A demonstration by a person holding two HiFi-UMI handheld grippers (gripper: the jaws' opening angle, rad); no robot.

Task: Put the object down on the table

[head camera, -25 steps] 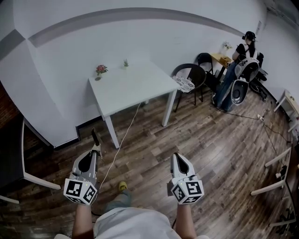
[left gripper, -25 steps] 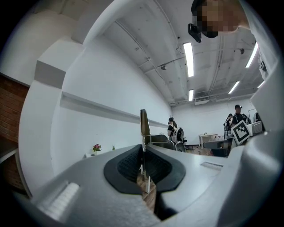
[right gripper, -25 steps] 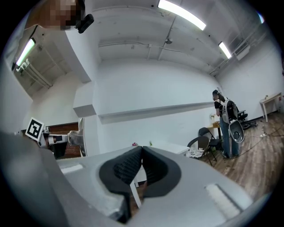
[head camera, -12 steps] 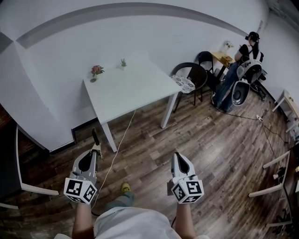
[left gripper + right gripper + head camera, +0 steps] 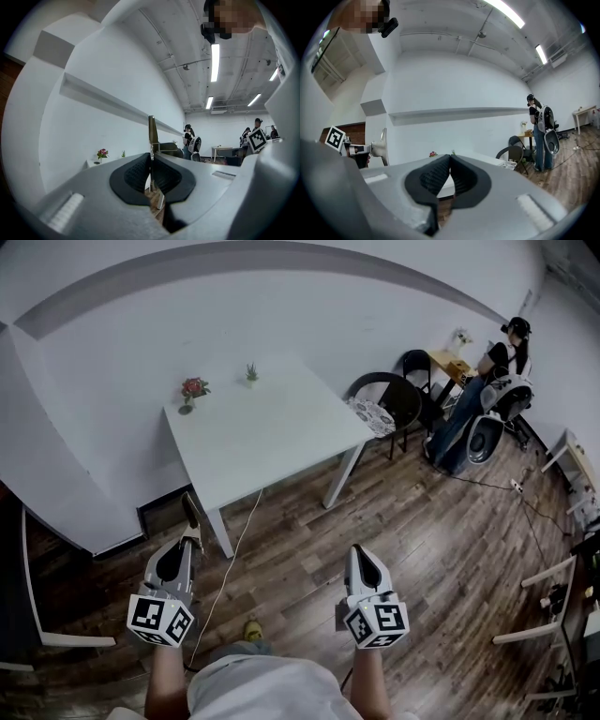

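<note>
My left gripper (image 5: 194, 540) is clamped on a thin dark strip (image 5: 190, 510) that stands up past the jaw tips, over the floor. My right gripper (image 5: 361, 552) is closed, with nothing in it. Each cube (image 5: 161, 620) carries black-and-white square markers. Wood floor (image 5: 300, 521) lies open up to the white table (image 5: 272, 432). The table's near edge and middle are bare, with flowers (image 5: 193, 388) and a small plant (image 5: 251, 372) at the far edge.

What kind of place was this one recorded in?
Likely a sparse indoor workroom or studio: wood-plank floor, a white table by a white wall, black chairs, and strip lights on a bare ceiling.
</note>
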